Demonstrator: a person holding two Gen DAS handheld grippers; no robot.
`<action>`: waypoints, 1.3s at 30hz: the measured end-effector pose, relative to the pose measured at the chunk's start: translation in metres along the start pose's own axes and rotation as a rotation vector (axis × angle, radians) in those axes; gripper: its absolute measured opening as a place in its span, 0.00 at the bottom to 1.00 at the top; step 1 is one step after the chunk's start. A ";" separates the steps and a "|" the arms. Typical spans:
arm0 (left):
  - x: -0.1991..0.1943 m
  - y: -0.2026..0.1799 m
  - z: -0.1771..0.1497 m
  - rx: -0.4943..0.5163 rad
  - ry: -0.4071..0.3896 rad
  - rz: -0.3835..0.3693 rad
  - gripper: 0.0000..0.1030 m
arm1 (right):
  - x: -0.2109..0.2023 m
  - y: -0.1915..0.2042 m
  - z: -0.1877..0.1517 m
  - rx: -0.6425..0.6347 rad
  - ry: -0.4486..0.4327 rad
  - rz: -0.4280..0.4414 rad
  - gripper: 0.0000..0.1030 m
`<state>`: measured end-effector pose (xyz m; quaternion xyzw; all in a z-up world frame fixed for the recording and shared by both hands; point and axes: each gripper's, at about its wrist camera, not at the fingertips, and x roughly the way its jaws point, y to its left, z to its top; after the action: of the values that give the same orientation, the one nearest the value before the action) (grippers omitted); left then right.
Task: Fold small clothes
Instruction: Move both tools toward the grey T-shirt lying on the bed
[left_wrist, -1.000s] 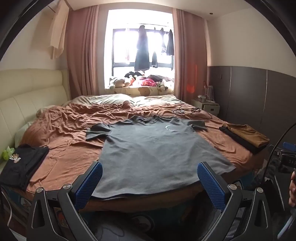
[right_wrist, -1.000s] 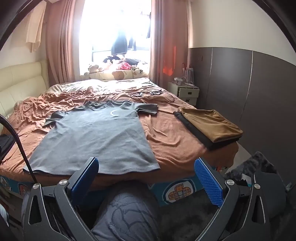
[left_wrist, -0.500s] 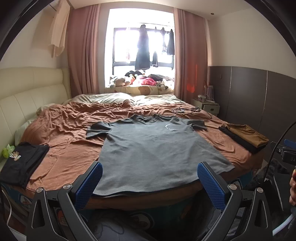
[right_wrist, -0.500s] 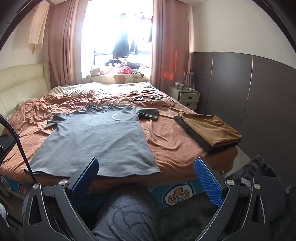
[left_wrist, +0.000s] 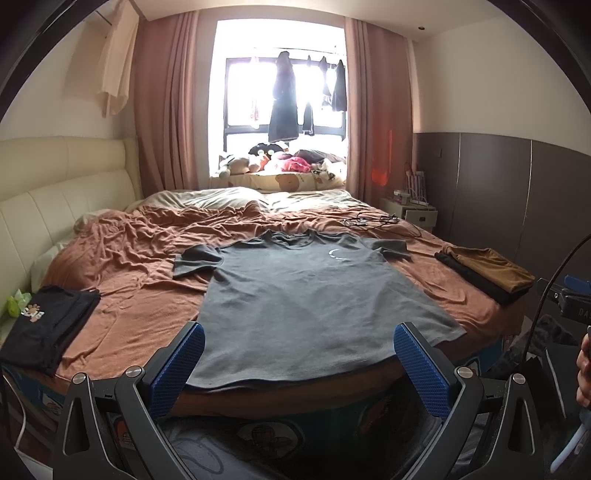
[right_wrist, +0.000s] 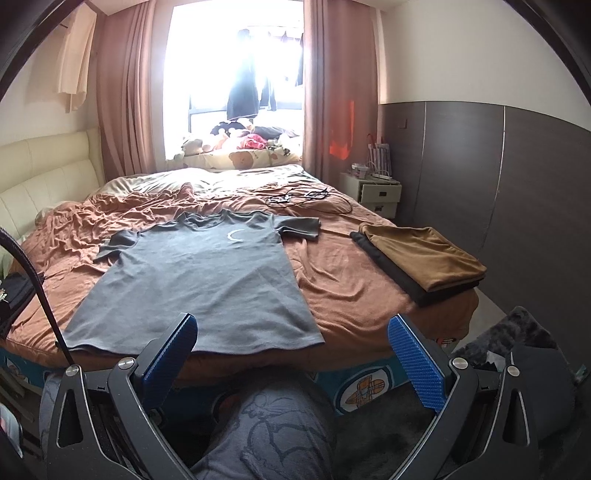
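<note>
A grey T-shirt (left_wrist: 306, 295) lies spread flat, front up, on the brown bedsheet (left_wrist: 140, 295), its hem at the near bed edge; it also shows in the right wrist view (right_wrist: 207, 280). My left gripper (left_wrist: 299, 354) is open and empty, held off the bed just before the hem. My right gripper (right_wrist: 291, 343) is open and empty, also short of the bed edge, in front of the shirt's right hem corner.
A folded brown and black stack (right_wrist: 424, 258) lies at the bed's right edge. A folded black garment (left_wrist: 48, 325) lies at the left edge. Cables (right_wrist: 306, 195) lie near the far side. A cream headboard (left_wrist: 55, 206) stands left, a nightstand (right_wrist: 376, 192) right. My knee (right_wrist: 269, 428) is below.
Both grippers have risen and drawn slightly back, so the bed sits lower in each view. The shirt has not moved and both grippers stay open.
</note>
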<state>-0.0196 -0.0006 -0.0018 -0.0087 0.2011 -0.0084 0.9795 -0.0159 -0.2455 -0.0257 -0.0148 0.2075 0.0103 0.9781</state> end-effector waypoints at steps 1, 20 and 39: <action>-0.001 0.001 0.000 -0.002 -0.002 0.001 1.00 | 0.000 0.000 0.000 0.000 -0.001 0.002 1.00; -0.018 0.000 0.006 -0.001 -0.037 0.029 1.00 | -0.004 -0.002 0.001 0.004 -0.006 0.023 1.00; 0.001 0.016 -0.009 -0.060 0.057 0.036 1.00 | -0.013 -0.001 0.008 0.007 0.034 -0.024 1.00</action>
<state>-0.0225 0.0156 -0.0108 -0.0342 0.2292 0.0152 0.9727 -0.0245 -0.2468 -0.0131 -0.0142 0.2240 -0.0025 0.9745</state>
